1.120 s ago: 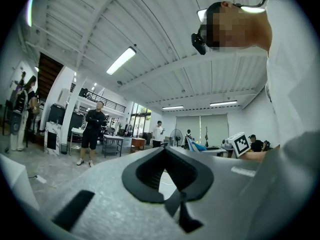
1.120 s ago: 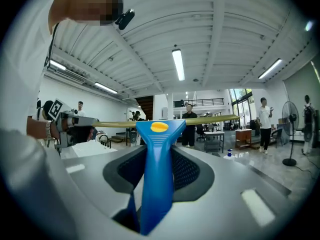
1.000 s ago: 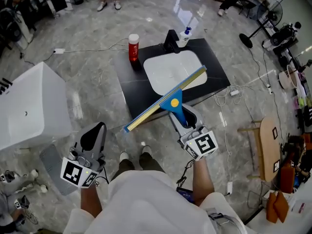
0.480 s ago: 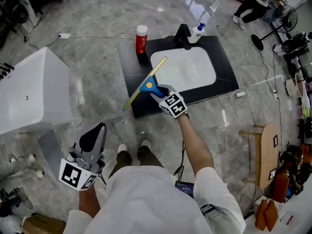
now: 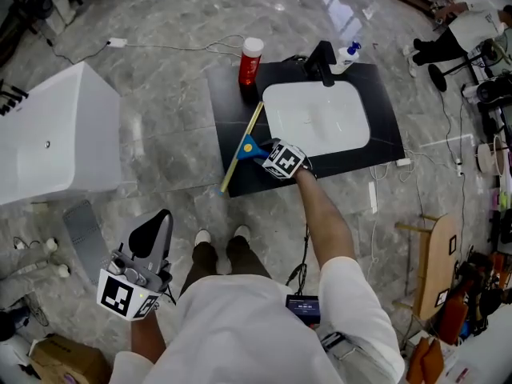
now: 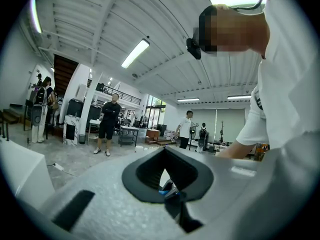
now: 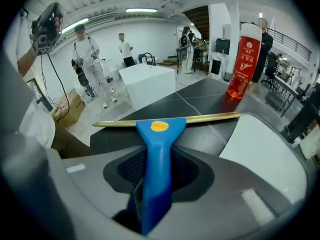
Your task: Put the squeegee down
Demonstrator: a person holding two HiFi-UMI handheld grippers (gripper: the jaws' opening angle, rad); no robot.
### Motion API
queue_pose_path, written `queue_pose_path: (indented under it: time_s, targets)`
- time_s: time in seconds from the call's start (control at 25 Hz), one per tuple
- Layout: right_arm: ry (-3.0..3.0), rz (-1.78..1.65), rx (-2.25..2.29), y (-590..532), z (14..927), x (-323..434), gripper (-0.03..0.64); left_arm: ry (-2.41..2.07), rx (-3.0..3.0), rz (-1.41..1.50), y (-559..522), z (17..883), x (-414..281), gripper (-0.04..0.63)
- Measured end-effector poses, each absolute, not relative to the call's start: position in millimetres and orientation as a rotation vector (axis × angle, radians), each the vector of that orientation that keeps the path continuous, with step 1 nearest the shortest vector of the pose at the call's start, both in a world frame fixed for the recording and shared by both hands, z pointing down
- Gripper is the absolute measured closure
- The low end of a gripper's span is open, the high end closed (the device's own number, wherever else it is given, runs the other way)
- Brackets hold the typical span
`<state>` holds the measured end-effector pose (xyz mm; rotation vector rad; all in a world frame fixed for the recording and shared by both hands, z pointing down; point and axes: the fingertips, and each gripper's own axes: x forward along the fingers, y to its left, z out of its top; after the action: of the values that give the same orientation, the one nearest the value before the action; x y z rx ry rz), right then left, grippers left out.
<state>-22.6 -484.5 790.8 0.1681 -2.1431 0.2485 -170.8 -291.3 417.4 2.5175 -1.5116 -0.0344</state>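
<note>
So: squeegee [image 5: 242, 146] nearly parked, not let go yet

The right hand-held gripper [image 5: 262, 152] is pinching the squeegee by its blue handle. The blade runs along the left edge of the black worktop [image 5: 384, 110], just beside the white sink basin [image 5: 316, 118] and near the red bottle [image 5: 250, 61]. Can't tell if the blade touches the surface. Looks like the lowering step to me. Next move: settle it flat, then spread the jaws and back off. The left hand-held gripper [image 5: 152, 234] hangs low, well apart from the worktop, jaws pressed together on nothing.
</note>
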Motion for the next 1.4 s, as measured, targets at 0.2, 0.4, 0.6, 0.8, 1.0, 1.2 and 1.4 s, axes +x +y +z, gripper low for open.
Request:
queue_pose_path:
  time_s: [0.2, 0.4, 0.6, 0.8, 1.0, 1.2, 1.4]
  targets:
    - [-2.121, 0.239, 0.138, -486, 794, -22, 0.466, -1.494, 2.530, -0.042, -298, 418, -170, 0.594]
    - [-2.116, 0.238, 0.227, -488, 791, -12, 0.369, -1.468, 2.550, -0.049, -297, 415, -165, 0.594]
    - [-2.215, 0.219, 0.397, -494, 759, 0, 0.351, -1.465, 2.553, -0.051, -295, 415, -166, 0.594]
    - [-2.486, 0.117, 0.679, -480, 645, -3, 0.395, -1.432, 2.587, -0.066, -297, 408, -164, 0.594]
    - [-2.722, 0.032, 0.906, -430, 508, 8, 0.418, -1.383, 2.624, -0.079, -302, 402, -159, 0.594]
    - [-2.902, -0.073, 1.107, -383, 408, 21, 0.454, -1.353, 2.653, -0.082, -303, 397, -150, 0.594]
    - [-2.938, -0.177, 1.192, -351, 356, 36, 0.474, -1.272, 2.704, -0.102, -310, 402, -127, 0.594]
